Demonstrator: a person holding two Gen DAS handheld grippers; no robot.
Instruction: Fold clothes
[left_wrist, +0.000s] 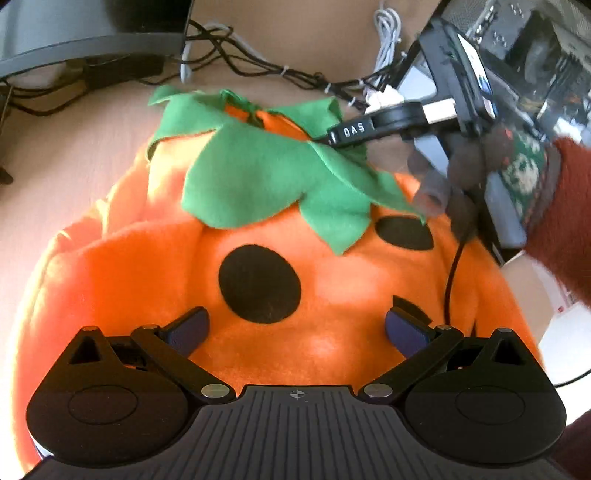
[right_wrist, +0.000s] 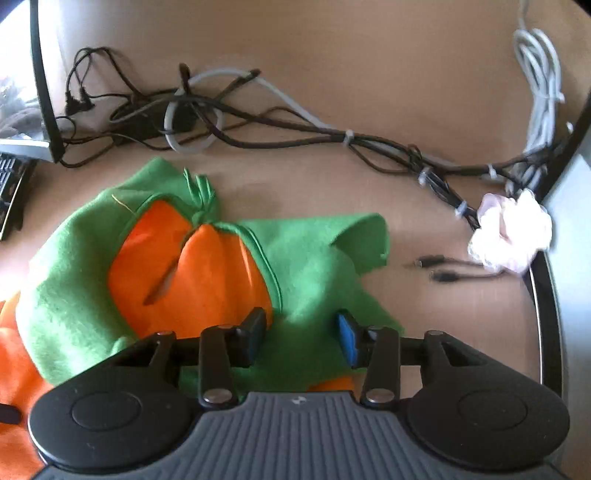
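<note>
- Pumpkin costume (left_wrist: 258, 229): orange fleece, spread flat on the tan worktop (left_wrist: 66, 155); green leaf collar (left_wrist: 258, 173) at its far end, black felt eye patch (left_wrist: 259, 283) dead ahead of the left fingers.
- Left gripper (left_wrist: 296, 328): fingers wide apart, pointing down over the orange body; nothing between the pads, contact with the fabric unclear.
- Second black patch (left_wrist: 405, 233) further ahead and right of the left fingers, partly under a collar point.
- Right gripper (right_wrist: 301, 338): fingers part-way apart over the collar, green felt between them, pads not pressing on it.
- Right-wrist view: orange neck opening (right_wrist: 192, 266) with a slit ahead-left of the right fingers; knotted green stem (right_wrist: 201, 195) beyond it.
- Left-wrist view: right gripper seen from outside, up and right of the left fingers, its black tip on or just above the collar edge; a hand (left_wrist: 476, 166) in a patterned glove and rust sleeve holds it.
- Cables (right_wrist: 258, 122) tangled on the worktop well beyond the costume; white cable bundle (right_wrist: 539, 81) far right.
- Crumpled white wad (right_wrist: 511, 232) ahead-right of the right fingers, two loose plugs (right_wrist: 439, 268) just beside it.
</note>
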